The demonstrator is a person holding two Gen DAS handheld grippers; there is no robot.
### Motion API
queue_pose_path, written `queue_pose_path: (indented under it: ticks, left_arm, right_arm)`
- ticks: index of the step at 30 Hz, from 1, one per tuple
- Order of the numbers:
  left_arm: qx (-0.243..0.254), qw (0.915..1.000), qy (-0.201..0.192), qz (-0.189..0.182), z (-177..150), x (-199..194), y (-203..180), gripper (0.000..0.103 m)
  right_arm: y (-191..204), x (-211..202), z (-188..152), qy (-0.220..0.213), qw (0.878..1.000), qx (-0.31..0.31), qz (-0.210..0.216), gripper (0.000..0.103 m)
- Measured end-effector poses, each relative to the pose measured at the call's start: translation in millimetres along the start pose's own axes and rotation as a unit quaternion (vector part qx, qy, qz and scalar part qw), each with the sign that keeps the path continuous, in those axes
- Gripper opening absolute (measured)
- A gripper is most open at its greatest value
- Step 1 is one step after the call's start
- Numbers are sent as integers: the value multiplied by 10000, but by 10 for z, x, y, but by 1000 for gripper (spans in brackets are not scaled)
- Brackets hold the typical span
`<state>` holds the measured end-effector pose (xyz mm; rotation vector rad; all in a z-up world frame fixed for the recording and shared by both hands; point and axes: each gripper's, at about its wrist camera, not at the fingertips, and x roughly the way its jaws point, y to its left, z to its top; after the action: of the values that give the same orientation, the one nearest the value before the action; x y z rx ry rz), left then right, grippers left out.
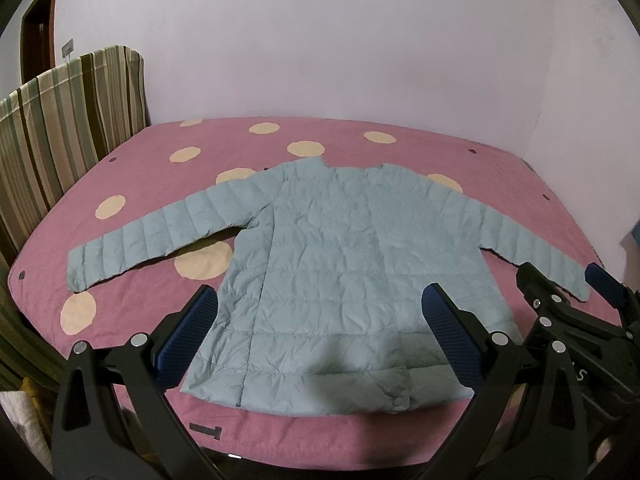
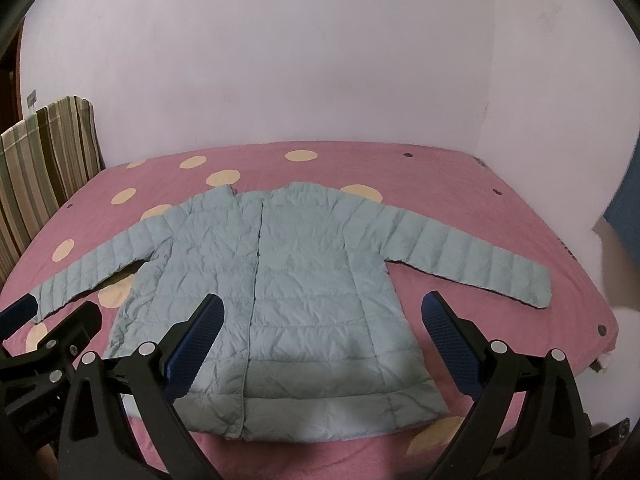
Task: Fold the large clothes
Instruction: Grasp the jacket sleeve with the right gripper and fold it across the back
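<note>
A light blue quilted jacket (image 1: 320,264) lies flat on the pink bed, front up, both sleeves spread out, hem toward me; it also shows in the right wrist view (image 2: 288,280). My left gripper (image 1: 320,312) is open and empty, held above the hem. My right gripper (image 2: 320,320) is open and empty, also above the hem. The right gripper (image 1: 560,292) shows at the right of the left wrist view, near the right sleeve cuff. The left gripper (image 2: 52,316) shows at the left of the right wrist view, near the left cuff.
The bed has a pink cover with cream dots (image 1: 160,184), also seen in the right wrist view (image 2: 440,184). A striped headboard cushion (image 1: 60,128) stands at the left. A pale wall (image 1: 320,40) runs behind the bed.
</note>
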<state>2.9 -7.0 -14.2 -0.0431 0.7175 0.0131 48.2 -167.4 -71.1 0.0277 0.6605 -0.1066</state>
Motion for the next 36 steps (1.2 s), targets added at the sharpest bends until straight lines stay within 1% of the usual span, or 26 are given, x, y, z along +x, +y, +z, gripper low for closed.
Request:
queue_pose_path:
  ticks: [5, 8, 11, 13, 16, 18, 21, 24, 27, 28, 30, 31, 32, 33, 35, 36]
  left_arm:
    - [-68, 9999, 127, -45, 46, 196, 77, 101]
    - [-214, 9995, 208, -35, 54, 395, 195, 101]
    - [-389, 9986, 359, 95, 50, 649, 363, 101]
    - [-529, 9973, 461, 199, 41, 826, 510, 101]
    - [-780, 9942, 582, 456, 31, 1126, 791, 101]
    - [-1036, 9908, 663, 571, 7, 1328, 1034, 101]
    - [-1428, 9840, 740, 765, -68, 1611, 1432, 101]
    - [-1713, 9763, 884, 988, -170, 1836, 1755, 101]
    - [-1930, 9674, 1017, 1287, -275, 1989, 2031, 101]
    - [-1996, 9636, 1077, 1413, -312, 2033, 2135, 101]
    - [-2115, 9573, 1182, 1579, -368, 2074, 2269, 101]
    - [-2172, 9544, 1223, 1645, -395, 2085, 2323, 101]
    - [-2250, 9499, 1278, 1753, -435, 2093, 2404, 101]
    - [-2292, 9469, 1301, 1845, -470, 2091, 2465, 101]
    - [-2252, 9449, 1296, 1993, -502, 2096, 2511, 101]
    - [-2182, 9447, 1293, 2080, -507, 2095, 2500, 101]
  right_arm:
    - [-8, 176, -39, 153, 9999, 43, 25, 98]
    - [-71, 320, -61, 246, 9996, 138, 22, 98]
    - [-186, 517, -84, 405, 9986, 331, 36, 98]
    - [-311, 658, -102, 513, 9971, 553, 45, 98]
    - [-558, 904, -134, 663, 9927, 1004, 44, 98]
    - [-816, 1104, -162, 777, 9871, 1398, -27, 98]
    - [-1201, 1292, -208, 724, 9776, 1968, -186, 98]
    - [-1583, 1426, -238, 644, 9677, 2403, -399, 98]
    - [-1868, 1508, -226, 564, 9615, 2614, -634, 96]
    - [-2004, 1528, -237, 542, 9579, 2718, -742, 93]
    - [-2254, 1563, -280, 549, 9489, 2998, -812, 80]
    - [-2364, 1584, -306, 575, 9439, 3144, -833, 72]
    - [-2436, 1618, -331, 604, 9393, 3267, -856, 70]
    - [-2559, 1642, -379, 625, 9325, 3452, -858, 69]
    - [-2734, 1667, -469, 609, 9217, 3739, -835, 69]
    - [-2855, 1680, -537, 606, 9129, 3952, -818, 69]
